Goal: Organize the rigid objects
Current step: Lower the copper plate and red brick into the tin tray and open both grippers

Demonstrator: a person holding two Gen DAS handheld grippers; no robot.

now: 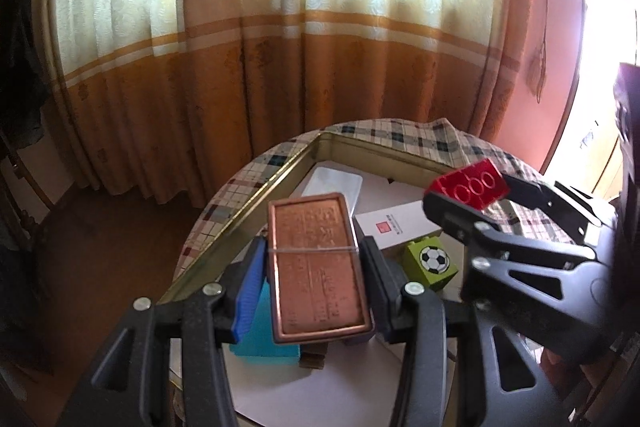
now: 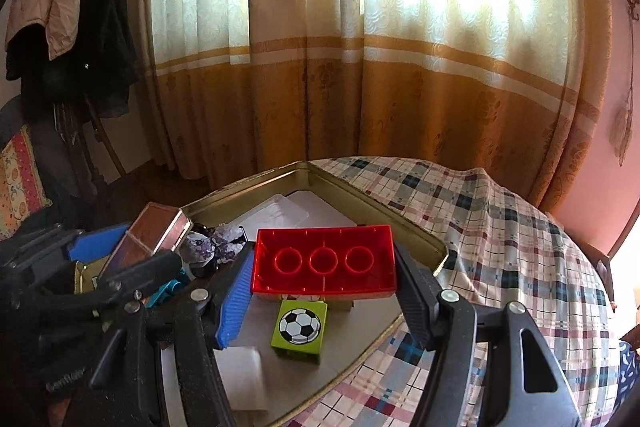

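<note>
My left gripper (image 1: 314, 267) is shut on a flat copper-coloured tin (image 1: 318, 267) with a rubber band round it, held above the gold metal tray (image 1: 240, 203). My right gripper (image 2: 324, 267) is shut on a translucent red building brick (image 2: 324, 261), held above the same tray (image 2: 420, 231). The red brick also shows in the left wrist view (image 1: 468, 183), and the copper tin in the right wrist view (image 2: 154, 235). A green block with a football picture (image 2: 300, 327) lies in the tray under the red brick.
The tray sits on a plaid cloth (image 2: 500, 227) over a round table. In the tray lie a white box with a red square (image 1: 396, 223), a clear plastic lid (image 1: 332, 183), a teal box (image 1: 264, 339) and a patterned object (image 2: 216, 247). Curtains (image 2: 320, 67) hang behind.
</note>
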